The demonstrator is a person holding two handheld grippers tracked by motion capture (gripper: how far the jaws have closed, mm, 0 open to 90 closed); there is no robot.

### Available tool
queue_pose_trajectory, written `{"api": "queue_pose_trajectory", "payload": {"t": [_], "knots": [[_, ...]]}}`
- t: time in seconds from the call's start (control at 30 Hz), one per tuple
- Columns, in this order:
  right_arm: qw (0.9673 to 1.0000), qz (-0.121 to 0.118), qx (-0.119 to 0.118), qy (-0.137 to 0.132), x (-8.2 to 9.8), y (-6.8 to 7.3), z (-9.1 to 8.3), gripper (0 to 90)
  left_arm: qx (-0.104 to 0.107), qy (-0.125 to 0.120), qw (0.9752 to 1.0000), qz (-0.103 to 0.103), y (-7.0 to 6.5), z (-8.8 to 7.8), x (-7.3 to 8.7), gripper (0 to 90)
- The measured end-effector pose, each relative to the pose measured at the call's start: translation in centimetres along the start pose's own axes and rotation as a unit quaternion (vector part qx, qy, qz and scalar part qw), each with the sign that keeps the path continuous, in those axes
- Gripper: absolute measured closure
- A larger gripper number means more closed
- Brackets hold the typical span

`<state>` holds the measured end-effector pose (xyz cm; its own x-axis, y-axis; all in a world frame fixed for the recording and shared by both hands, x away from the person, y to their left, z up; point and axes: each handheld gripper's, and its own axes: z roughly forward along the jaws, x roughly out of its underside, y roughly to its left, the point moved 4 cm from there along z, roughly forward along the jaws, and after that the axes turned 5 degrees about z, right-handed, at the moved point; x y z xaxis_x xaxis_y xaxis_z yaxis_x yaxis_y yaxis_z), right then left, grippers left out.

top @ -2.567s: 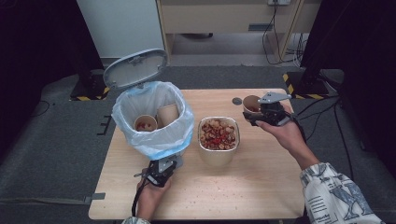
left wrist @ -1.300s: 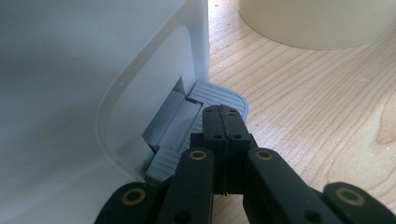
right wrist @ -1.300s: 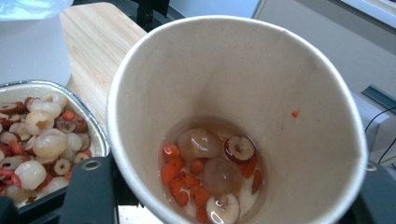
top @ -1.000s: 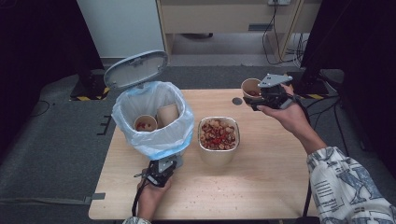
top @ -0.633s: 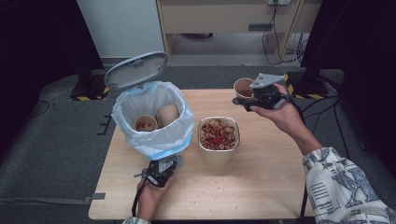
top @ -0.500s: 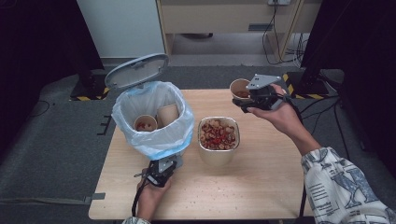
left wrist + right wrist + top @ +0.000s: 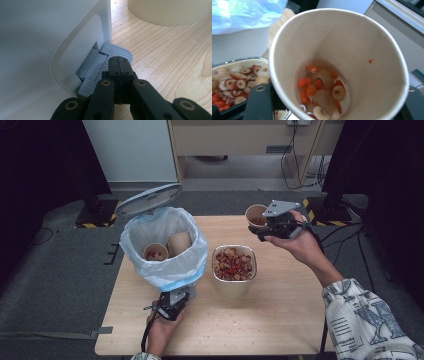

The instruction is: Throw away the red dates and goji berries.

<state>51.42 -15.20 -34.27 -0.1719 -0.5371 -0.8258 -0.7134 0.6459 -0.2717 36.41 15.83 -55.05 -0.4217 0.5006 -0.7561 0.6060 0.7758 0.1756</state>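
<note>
- My left gripper [image 7: 172,304], jaws pressed together, pushes down on the bin's pedal [image 7: 117,50], I judge to keep the lid [image 7: 147,199] up.
- My right gripper [image 7: 272,227] pinches a paper cup [image 7: 256,215] of leftovers above the table's far edge [image 7: 220,218].
- Open air lies over the food container [image 7: 234,265] toward the bin [image 7: 165,245].

Left gripper [image 7: 172,303] low, jaws closed together; right gripper [image 7: 267,229] raised in an outstretched hand, jaws clamped.

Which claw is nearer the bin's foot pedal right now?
Left. The left claw rests shut on the pedal at the bin's base; the right claw holds a paper cup across the table.
</note>
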Motion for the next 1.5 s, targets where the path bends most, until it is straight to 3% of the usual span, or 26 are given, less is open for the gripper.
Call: {"api": "queue_pose_trajectory", "payload": {"t": [0.27, 0.37, 0.5, 0.73, 1.03, 1.17, 1.3, 1.37, 1.5], "knots": [[0.9996, -0.028, -0.002, 0.005, -0.4, 0.8, 0.0, 33.6, 0.001, -0.004, 1.0, -0.004, 0.0, 0.0, 0.0, 89.8], [0.9994, -0.025, 0.021, 0.009, -0.5, 0.1, -0.3, 33.7, 0.001, -0.004, 1.0, -0.005, 0.0, 0.0, 0.0, 89.8], [0.9983, -0.056, 0.015, 0.009, -0.9, 1.1, -0.4, 33.3, 0.003, -0.004, 1.0, -0.007, 0.0, 0.0, 0.0, 89.9], [0.9955, -0.089, 0.031, 0.007, -1.7, 1.5, -0.7, 33.3, 0.001, -0.003, 1.0, -0.005, 0.0, 0.0, 0.0, 89.8], [0.9946, -0.099, 0.031, 0.01, -1.6, 1.5, -0.7, 33.3, 0.002, -0.003, 1.0, -0.006, 0.0, 0.0, 0.0, 89.9], [0.9945, -0.088, 0.053, 0.017, -1.5, 0.3, -0.6, 33.3, 0.002, -0.004, 1.0, -0.006, 0.0, 0.0, 0.0, 89.8], [0.9937, -0.102, 0.045, 0.015, -1.8, 1.0, -0.5, 33.4, 0.002, -0.003, 1.0, -0.005, 0.0, 0.0, 0.0, 89.8], [0.9917, -0.122, 0.036, 0.022, -1.9, 1.6, -0.5, 33.3, 0.002, -0.003, 1.0, -0.005, 0.0, 0.0, 0.0, 89.8], [0.9924, -0.112, 0.047, 0.02, -2.1, 1.0, -0.8, 33.3, 0.0, 0.002, 1.0, 0.001, 0.1, 0.0, 0.0, 89.8]]}}
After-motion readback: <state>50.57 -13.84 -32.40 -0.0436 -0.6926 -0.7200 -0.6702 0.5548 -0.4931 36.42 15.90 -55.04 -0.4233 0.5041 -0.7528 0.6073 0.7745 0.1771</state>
